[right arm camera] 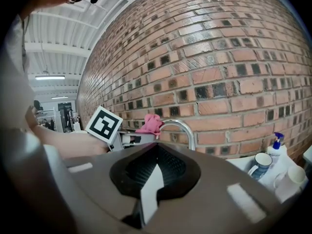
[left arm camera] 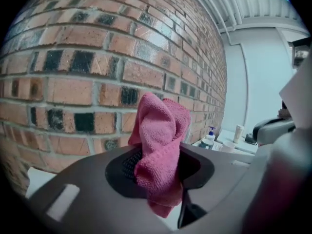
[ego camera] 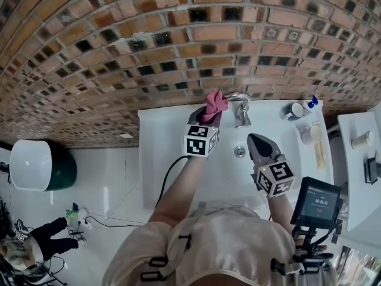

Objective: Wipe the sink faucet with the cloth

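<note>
In the head view my left gripper [ego camera: 209, 113] is shut on a pink cloth [ego camera: 215, 102], which it holds against the left end of the curved chrome faucet [ego camera: 241, 109] at the back of the white sink [ego camera: 161, 154]. From the left gripper view the cloth [left arm camera: 161, 145] bunches up between the jaws in front of the brick wall, and the faucet is hidden. My right gripper [ego camera: 257, 139] hovers over the basin near the drain [ego camera: 239, 152], jaws together and holding nothing. Ahead of my right gripper [right arm camera: 156, 152] rise the faucet spout [right arm camera: 183, 128] and the cloth [right arm camera: 150, 123].
A blue-rimmed mug [ego camera: 293, 111], a soap bottle [ego camera: 310, 103] and a white cup [ego camera: 311, 133] stand on the sink's right ledge. The brick wall [ego camera: 178, 34] runs close behind. A round white bin [ego camera: 36, 164] sits on the floor at left, a small screen [ego camera: 318, 201] at right.
</note>
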`<state>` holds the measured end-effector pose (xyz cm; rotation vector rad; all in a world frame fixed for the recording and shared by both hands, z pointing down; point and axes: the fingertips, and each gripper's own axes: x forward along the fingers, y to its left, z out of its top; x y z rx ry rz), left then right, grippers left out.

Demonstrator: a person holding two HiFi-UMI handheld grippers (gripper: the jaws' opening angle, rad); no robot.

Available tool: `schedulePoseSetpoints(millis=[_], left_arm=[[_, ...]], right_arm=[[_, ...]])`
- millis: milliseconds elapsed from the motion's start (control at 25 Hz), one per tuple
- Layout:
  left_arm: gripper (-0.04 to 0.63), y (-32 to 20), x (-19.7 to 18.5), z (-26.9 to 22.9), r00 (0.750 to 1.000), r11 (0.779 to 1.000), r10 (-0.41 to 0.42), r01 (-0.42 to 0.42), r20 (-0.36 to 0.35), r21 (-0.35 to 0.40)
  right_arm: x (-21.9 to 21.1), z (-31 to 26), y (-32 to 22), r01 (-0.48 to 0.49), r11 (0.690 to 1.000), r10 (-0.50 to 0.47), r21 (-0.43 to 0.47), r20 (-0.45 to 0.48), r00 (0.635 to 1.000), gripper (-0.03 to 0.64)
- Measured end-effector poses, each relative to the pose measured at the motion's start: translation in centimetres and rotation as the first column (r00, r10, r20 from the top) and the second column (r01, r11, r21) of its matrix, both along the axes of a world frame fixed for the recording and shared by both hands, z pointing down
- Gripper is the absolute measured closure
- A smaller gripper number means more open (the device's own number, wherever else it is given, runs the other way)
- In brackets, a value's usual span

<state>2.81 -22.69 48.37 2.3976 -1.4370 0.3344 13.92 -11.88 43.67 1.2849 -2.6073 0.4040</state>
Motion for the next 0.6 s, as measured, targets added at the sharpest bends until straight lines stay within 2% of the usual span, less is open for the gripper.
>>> schedulePoseSetpoints(millis=[160, 240, 440, 600], left_arm=[[0.457, 0.0, 3.9, -5.7, 0.997, 0.988, 0.075, -0.072, -0.015, 0.139], [0.457, -0.2, 6.2, -7.3, 0.991, 0.980, 0.131, -0.125, -0.027, 0.152], [0.458, -0.9, 10.9, -5.4, 0.975, 0.976, 0.212, -0.208, -0.060, 0.065], [0.459, -1.6, 12.7, -2.2, 0.968, 0.970, 0.242, -0.244, -0.070, -0.019]], right_arm=[[0.2, 0.1, 0.0, -0.004, 1.000, 0.004, 0.001, 0.008, 1.000, 0.630], [0.6, 0.2, 0.0, -0.012, 1.000, 0.012, -0.002, 0.013, 1.000, 0.630], [2.1, 1.3, 0.0, -0.045, 0.999, 0.046, -0.025, 0.019, 0.999, 0.630], [3.5, 2.1, -0.3, -0.077, 0.996, 0.078, -0.041, 0.024, 0.997, 0.630]])
